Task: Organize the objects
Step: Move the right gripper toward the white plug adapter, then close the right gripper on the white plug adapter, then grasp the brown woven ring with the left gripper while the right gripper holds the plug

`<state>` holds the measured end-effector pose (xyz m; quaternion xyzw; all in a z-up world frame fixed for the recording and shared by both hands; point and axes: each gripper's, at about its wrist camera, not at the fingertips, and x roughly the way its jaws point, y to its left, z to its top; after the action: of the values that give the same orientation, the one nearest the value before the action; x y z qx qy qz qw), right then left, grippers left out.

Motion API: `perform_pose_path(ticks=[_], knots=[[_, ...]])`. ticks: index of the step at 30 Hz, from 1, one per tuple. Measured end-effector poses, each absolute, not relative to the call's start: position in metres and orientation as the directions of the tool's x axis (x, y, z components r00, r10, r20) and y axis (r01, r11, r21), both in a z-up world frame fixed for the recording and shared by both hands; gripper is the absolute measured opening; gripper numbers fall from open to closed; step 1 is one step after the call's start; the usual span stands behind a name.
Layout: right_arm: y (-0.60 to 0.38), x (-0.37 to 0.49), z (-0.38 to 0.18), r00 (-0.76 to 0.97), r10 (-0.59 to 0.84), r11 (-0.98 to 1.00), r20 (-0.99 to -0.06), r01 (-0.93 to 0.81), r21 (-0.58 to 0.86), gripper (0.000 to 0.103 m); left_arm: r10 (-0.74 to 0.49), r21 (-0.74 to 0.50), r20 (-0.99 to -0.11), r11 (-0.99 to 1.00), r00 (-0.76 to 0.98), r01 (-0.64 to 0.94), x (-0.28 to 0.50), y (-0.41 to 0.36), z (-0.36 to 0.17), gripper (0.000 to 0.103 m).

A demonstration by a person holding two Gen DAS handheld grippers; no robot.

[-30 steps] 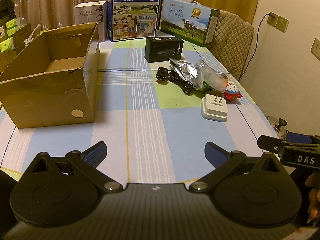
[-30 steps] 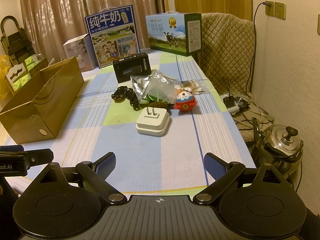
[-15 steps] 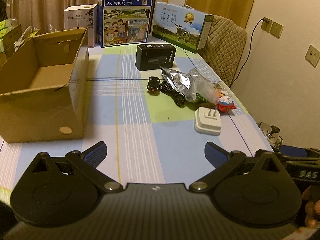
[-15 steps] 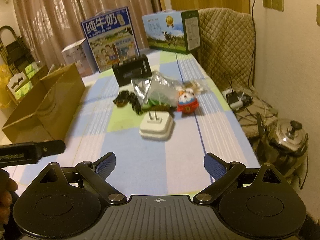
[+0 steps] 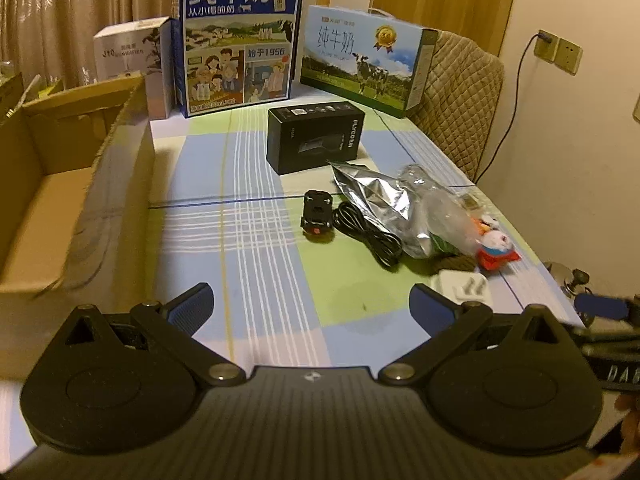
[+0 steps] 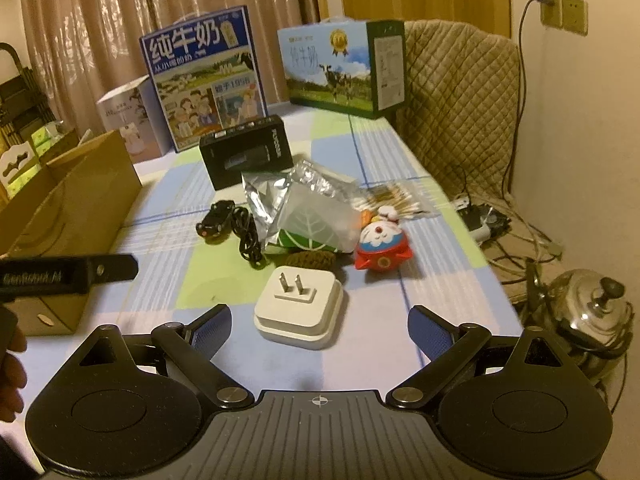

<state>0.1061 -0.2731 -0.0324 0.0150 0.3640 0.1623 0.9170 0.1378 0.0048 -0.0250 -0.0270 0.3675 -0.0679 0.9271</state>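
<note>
While both tools have pushed forward over the bench (image 6: 384,344) since a second ago, nothing is gripped yet; the right tool (image 6: 320,326) has its fingers spread wide, and the white plug adapter (image 6: 300,312), once mid-frame, now sits just ahead between them in the lower centre; the left tool (image 5: 312,306), equally spread, has closed on the toy car (image 5: 317,214) and black cable (image 5: 366,230); the cardboard box (image 5: 60,184) waits open at frame left, so a first pick looks near.

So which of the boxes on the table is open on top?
The brown cardboard box at the table's left edge: its flaps stand up and its inside shows. The two milk cartons and the black box are closed.
</note>
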Motion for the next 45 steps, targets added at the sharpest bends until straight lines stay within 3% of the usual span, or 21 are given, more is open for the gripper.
perform_pose_path(ticks=[5,7,18,20,21,32,41,45], knots=[[-0.259,0.121,-0.054,0.665,0.321,0.943,-0.674,-0.29,0.163,0.091,-0.163,-0.118,-0.678,0.987,0.717,0.113,0.159,0.007,-0.039,0.102],[-0.256,0.129,-0.061,0.656,0.325,0.942,-0.681,-0.285,0.175,0.083,-0.169,-0.128,-0.68,0.985,0.713,0.111,0.162,0.008,-0.045,0.102],[-0.229,0.152,-0.086,0.649,0.29,0.951,-0.704,-0.277,0.136,0.079,-0.192,-0.137,-0.718,0.981,0.669,0.134,0.168,0.01,-0.062,0.102],[-0.226,0.154,-0.09,0.655,0.265,0.956,-0.708,-0.274,0.104,0.072,-0.201,-0.143,-0.717,0.98,0.668,0.141,0.168,0.009,-0.061,0.102],[-0.225,0.153,-0.09,0.665,0.249,0.958,-0.704,-0.275,0.08,0.064,-0.204,-0.146,-0.717,0.979,0.667,0.143,0.168,0.009,-0.061,0.102],[-0.26,0.132,-0.078,0.68,0.204,0.973,-0.704,-0.223,0.066,0.063,-0.244,-0.171,-0.718,0.97,0.652,0.175,0.169,0.004,-0.061,0.102],[-0.3,0.15,-0.047,0.686,0.179,0.976,-0.705,-0.212,0.042,0.063,-0.356,-0.189,-0.683,0.929,0.638,0.317,0.171,-0.035,-0.067,0.102],[-0.315,0.16,-0.043,0.693,0.177,0.977,-0.698,-0.211,0.038,0.063,-0.389,-0.155,-0.678,0.905,0.624,0.396,0.173,-0.063,-0.07,0.092]])
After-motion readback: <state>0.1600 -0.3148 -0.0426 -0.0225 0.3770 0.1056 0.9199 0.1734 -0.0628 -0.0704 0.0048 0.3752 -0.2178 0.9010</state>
